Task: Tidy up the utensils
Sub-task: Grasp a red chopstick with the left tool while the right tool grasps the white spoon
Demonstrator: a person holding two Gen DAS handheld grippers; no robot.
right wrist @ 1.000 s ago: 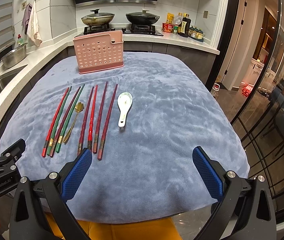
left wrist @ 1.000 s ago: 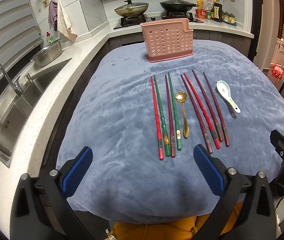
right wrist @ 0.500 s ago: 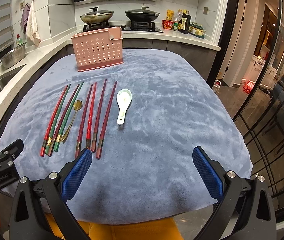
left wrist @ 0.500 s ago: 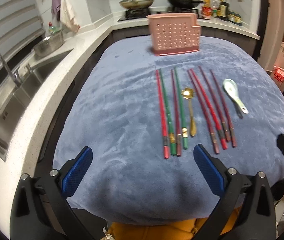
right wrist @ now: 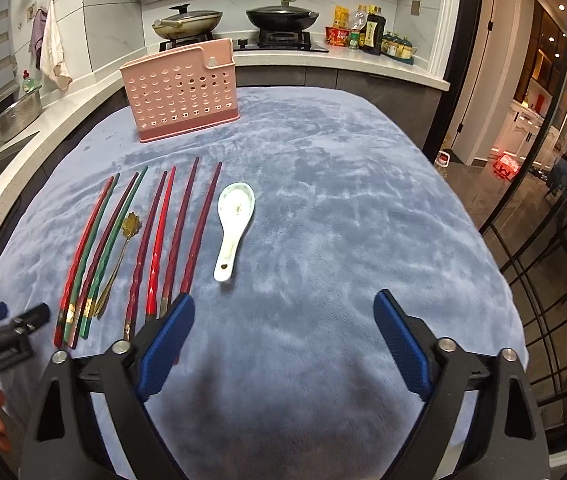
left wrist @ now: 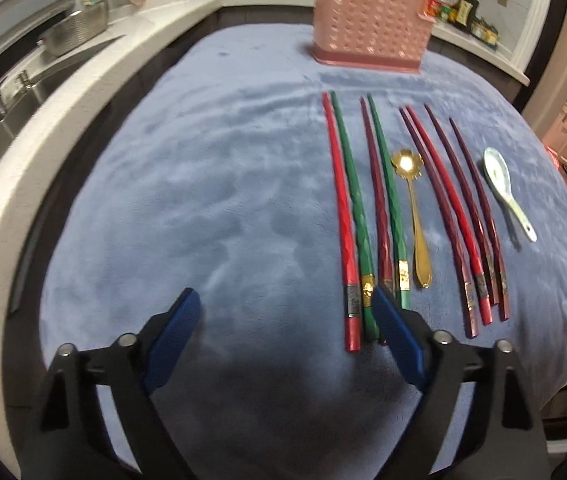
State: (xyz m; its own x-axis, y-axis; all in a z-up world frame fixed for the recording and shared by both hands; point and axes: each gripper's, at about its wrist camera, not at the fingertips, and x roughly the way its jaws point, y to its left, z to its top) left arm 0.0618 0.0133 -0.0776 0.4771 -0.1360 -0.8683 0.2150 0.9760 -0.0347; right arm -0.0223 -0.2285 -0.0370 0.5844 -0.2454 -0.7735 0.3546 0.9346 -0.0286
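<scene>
Several red, green and maroon chopsticks (left wrist: pixel 355 216) (right wrist: pixel 155 240) lie side by side on a blue cloth (left wrist: pixel 203 200) (right wrist: pixel 343 220). Among them rests a gold spoon (left wrist: pixel 413 208) (right wrist: pixel 117 256); a white ceramic spoon (left wrist: pixel 503 188) (right wrist: pixel 233 228) lies to their right. A pink perforated utensil holder (left wrist: pixel 371 34) (right wrist: pixel 181 92) stands upright at the far end. My left gripper (left wrist: pixel 287 316) hovers low beside the chopsticks' near ends, its jaws closing with nothing between them. My right gripper (right wrist: pixel 283 320) hangs right of the chopsticks, jaws closing, also empty.
A white counter with a sink (left wrist: pixel 15 92) and a metal pot (left wrist: pixel 75 32) runs along the left. Behind the holder a stove carries two pans (right wrist: pixel 187 24), with bottles (right wrist: pixel 371 28) to the right. The cloth's right edge drops to a hallway floor.
Both grippers have moved forward and down toward the utensils, the left more so, its right finger now reaching the chopstick ends. Both pairs of jaws have narrowed a little.
</scene>
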